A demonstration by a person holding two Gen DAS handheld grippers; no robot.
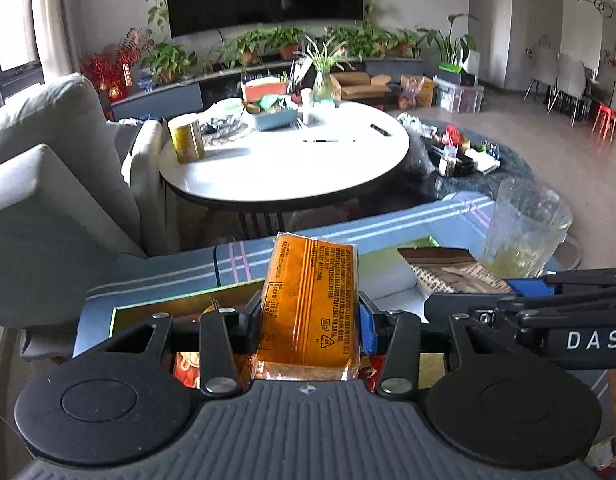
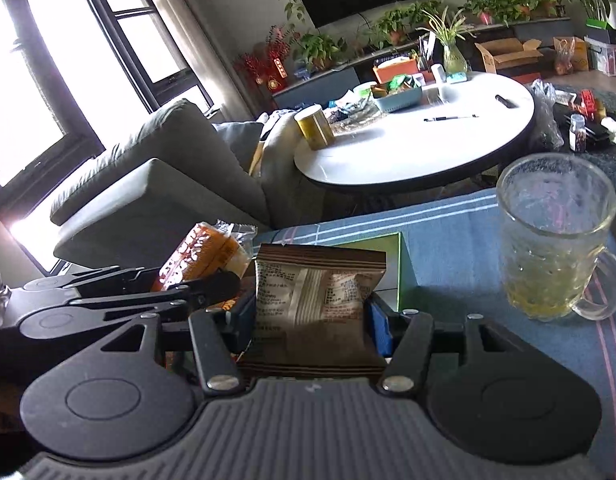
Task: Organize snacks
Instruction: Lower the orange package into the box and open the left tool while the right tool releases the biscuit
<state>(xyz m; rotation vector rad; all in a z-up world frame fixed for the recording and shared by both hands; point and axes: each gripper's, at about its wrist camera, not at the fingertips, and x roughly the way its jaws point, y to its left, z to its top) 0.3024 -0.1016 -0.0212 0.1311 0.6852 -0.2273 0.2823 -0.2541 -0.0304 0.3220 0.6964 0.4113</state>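
Two matching black handheld grippers

The left gripper [image 1: 310, 312] and right gripper [image 2: 310, 312] share one build — a ribbed dark-grey base, two round black discs with a raised ring, and black linkage arms pinned with silver screws. One finger [image 1: 368, 328] on each carries a blue pad, the other is black. White letters "DAS" mark the right gripper's side in the left wrist view.

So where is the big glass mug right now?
The glass mug stands on the blue striped cloth, at the right in both views, just right of the green box.
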